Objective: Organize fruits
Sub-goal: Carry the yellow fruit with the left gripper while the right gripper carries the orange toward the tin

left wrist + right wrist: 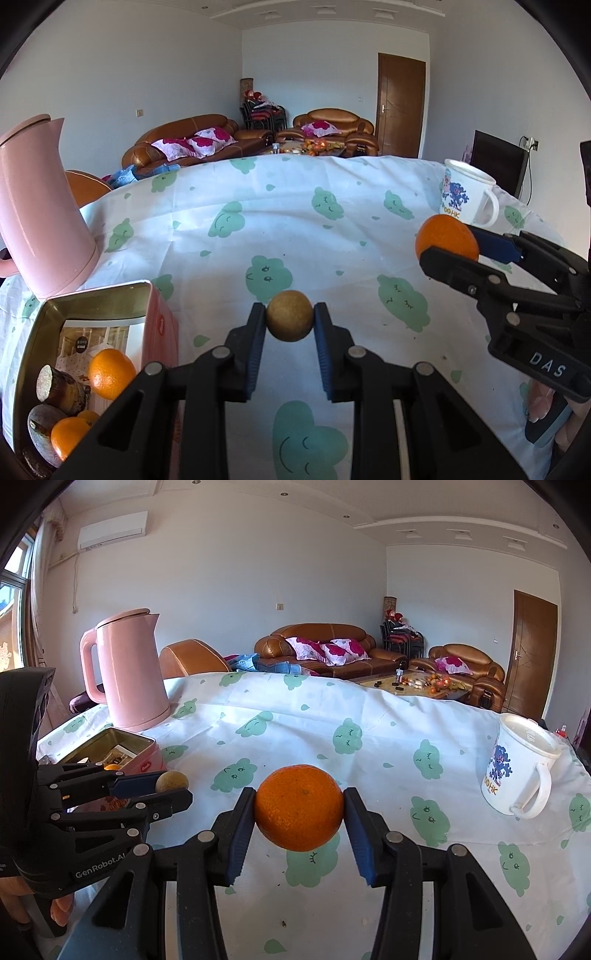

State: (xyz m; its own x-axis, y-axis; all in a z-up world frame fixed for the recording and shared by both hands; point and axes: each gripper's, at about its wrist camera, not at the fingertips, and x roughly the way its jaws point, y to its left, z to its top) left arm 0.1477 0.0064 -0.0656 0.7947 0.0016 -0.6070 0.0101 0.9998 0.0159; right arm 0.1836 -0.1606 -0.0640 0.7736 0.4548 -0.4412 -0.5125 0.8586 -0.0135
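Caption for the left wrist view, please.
Left gripper holds a small brown fruit beside the tin of fruit.

Tin contents partly behind left gripper; kettle handle cut by frame edge.

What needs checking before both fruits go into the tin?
1. Left tongs shut on the small brown fruit: ok.
2. Right tongs shut on the orange: ok.
3. Both fruits lifted off the tablecloth: ok.
4. Tin open on top: ok.
5. Room left in the tin, which already holds oranges and brown pieces: cannot tell.
6. Kettle stands right behind the tin, close to the path: not ok.
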